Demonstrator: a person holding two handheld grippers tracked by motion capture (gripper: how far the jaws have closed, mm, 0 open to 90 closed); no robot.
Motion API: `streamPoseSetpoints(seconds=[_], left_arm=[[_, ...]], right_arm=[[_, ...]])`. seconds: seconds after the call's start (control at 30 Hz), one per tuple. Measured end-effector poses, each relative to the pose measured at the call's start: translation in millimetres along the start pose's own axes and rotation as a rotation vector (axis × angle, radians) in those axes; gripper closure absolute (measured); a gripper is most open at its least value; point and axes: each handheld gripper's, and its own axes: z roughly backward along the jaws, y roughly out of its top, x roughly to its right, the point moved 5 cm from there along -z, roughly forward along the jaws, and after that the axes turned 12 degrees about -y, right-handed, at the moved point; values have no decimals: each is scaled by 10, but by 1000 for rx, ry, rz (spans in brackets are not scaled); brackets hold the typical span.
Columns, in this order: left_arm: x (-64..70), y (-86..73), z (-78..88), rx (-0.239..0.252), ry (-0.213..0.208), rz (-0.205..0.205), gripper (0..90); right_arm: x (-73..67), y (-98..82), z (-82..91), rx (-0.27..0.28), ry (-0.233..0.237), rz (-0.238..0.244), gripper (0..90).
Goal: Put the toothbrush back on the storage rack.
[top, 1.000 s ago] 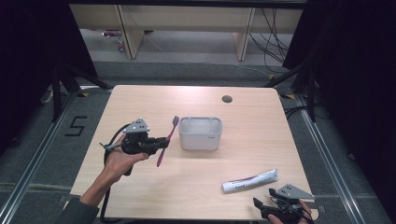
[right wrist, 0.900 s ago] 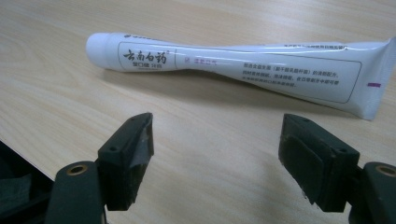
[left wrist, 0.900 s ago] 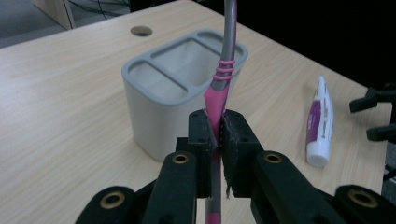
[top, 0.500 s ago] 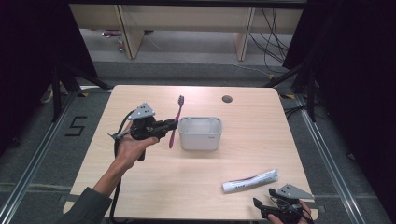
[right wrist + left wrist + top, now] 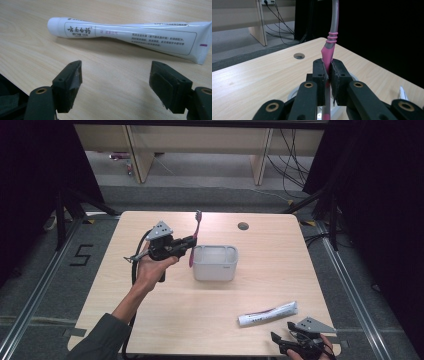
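Right gripper (image 5: 295, 351): bottom right of the high view, at the near table edge; jaws spread wide, nothing between them, toothpaste tube ahead.
Toothpaste tube (image 5: 130, 35): one, white, lying flat on the wooden table (image 5: 210, 320), lower right of the high view, apart from the pads.
Left gripper (image 5: 187, 244): centre left of the high view, lifted off the table; jaws clenched on the toothbrush handle.
Toothbrush (image 5: 195, 236): one, pink and grey, near upright, head up, just beside the holder's left wall.
Holder (image 5: 215, 263): one grey tub with compartments, mid-table.
Cable hole (image 5: 243, 226): one, far edge.
Step in hand: carrying the toothbrush to the holder, by my reading.
Next move: bring the handle's lower end over a compartment, lower, then release.
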Motion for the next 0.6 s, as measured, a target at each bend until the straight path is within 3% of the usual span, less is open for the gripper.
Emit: streamPoseSetpoints(seconds=[0.07,0.13,0.17,0.43,0.6], left_arm=[[-18,21,-30,8,2,3,823],[-38,44,-54,10,7,11,823],[-51,53,-69,11,16,10,823],[-148,109,-196,23,51,18,823],[-207,49,-287,12,78,17,823]], right_arm=[[-30,-10,6,-16,13,-29,272],[-8,5,-7,12,8,1,271],[-21,2,-13,1,29,-5,272],[-17,1,-14,9,17,1,272],[-25,0,-14,6,17,-1,272]])
